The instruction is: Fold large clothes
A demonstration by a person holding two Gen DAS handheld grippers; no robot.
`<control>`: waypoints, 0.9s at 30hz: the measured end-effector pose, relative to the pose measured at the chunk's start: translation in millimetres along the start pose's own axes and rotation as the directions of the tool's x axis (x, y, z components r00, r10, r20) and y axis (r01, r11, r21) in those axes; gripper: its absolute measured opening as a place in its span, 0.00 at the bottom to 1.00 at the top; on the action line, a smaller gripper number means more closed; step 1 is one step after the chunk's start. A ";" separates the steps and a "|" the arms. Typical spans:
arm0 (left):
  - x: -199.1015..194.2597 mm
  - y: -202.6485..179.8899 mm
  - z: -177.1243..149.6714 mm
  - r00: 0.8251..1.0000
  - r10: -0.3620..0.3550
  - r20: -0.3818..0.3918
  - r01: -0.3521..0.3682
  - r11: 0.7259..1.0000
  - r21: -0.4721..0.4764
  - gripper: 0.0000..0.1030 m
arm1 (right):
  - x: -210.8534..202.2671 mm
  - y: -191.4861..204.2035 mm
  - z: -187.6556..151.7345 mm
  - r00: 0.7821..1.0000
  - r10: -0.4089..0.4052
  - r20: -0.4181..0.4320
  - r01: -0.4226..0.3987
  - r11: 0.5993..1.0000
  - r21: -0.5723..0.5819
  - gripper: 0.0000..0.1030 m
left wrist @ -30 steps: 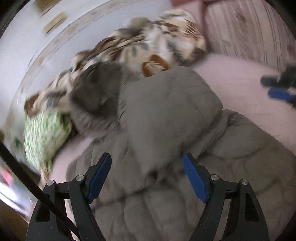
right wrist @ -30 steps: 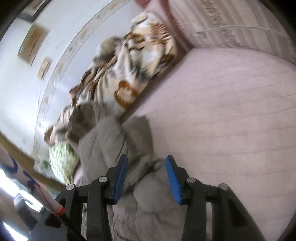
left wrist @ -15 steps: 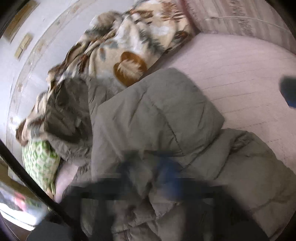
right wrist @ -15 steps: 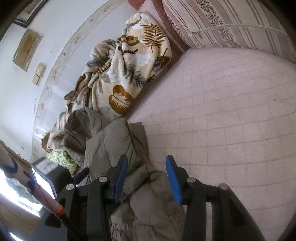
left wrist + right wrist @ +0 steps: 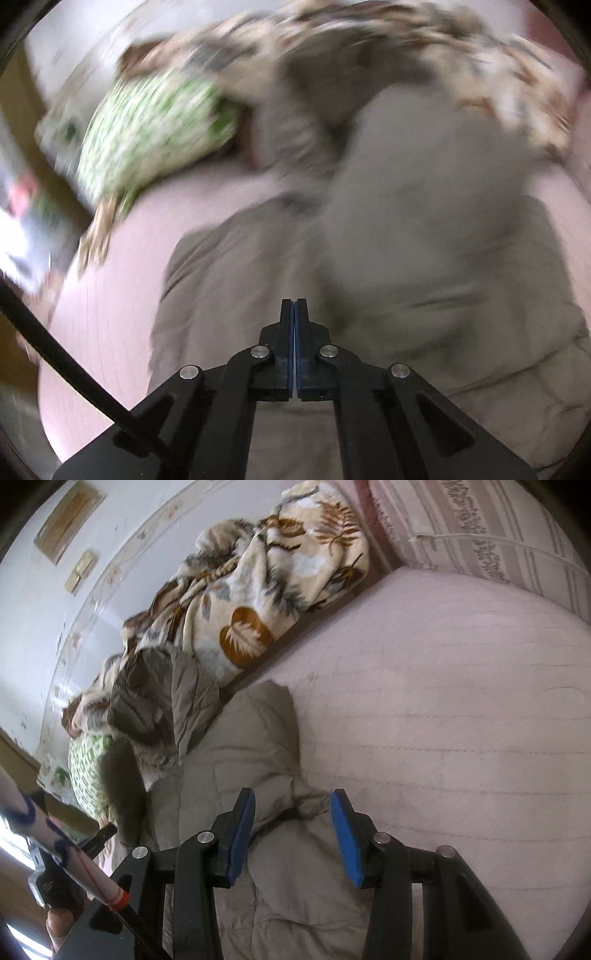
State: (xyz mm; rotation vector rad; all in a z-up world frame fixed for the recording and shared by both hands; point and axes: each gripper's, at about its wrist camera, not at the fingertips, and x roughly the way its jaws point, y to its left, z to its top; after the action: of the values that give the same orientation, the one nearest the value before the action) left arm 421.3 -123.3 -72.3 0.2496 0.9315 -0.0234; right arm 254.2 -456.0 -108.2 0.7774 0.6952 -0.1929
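Observation:
A grey-olive quilted jacket (image 5: pixel 424 236) lies partly folded on the pink bed; it also shows in the right wrist view (image 5: pixel 255 746). My left gripper (image 5: pixel 295 308) is shut, pads pressed together with no cloth seen between them, just above the jacket's lower part; that view is blurred. My right gripper (image 5: pixel 293 823) is open, its blue pads on either side of a bunched fold of the jacket near its right edge, not closed on it.
A leaf-patterned beige blanket (image 5: pixel 266 598) is heaped along the wall behind the jacket. A green-and-white pillow (image 5: pixel 155 129) lies at the left. A striped pillow (image 5: pixel 498 542) sits at the far right. The pink quilted mattress (image 5: pixel 461 701) spreads to the right.
My left gripper has gone from wide open to fully shut and swung left over the jacket. My right gripper stayed open and moved slightly over the jacket's fold.

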 end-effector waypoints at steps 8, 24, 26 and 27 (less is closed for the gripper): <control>-8.6 110.0 -22.4 0.959 -0.283 0.032 0.277 0.902 -0.331 0.47 | 21.9 13.5 -14.9 0.998 -0.021 -0.061 0.019 0.999 -0.035 0.45; -52.9 -106.0 -2.6 0.964 -0.060 0.259 -0.057 0.904 0.424 0.74 | 29.1 12.6 -14.1 0.997 -0.015 -0.078 0.014 1.000 -0.015 0.46; -30.0 -120.9 4.8 0.964 0.048 0.260 -0.163 0.883 0.440 0.73 | 29.0 10.8 -13.2 0.997 -0.014 -0.079 0.014 1.000 -0.008 0.46; -22.5 -125.2 6.9 0.961 0.086 0.262 -0.199 0.874 0.443 0.69 | 28.7 9.9 -12.5 0.997 -0.014 -0.078 0.013 1.000 -0.005 0.46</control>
State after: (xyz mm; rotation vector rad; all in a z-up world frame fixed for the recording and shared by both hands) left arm 397.3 -248.5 -75.8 0.7499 0.6566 -0.1389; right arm 273.8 -437.7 -127.2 0.7789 0.7743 -0.1738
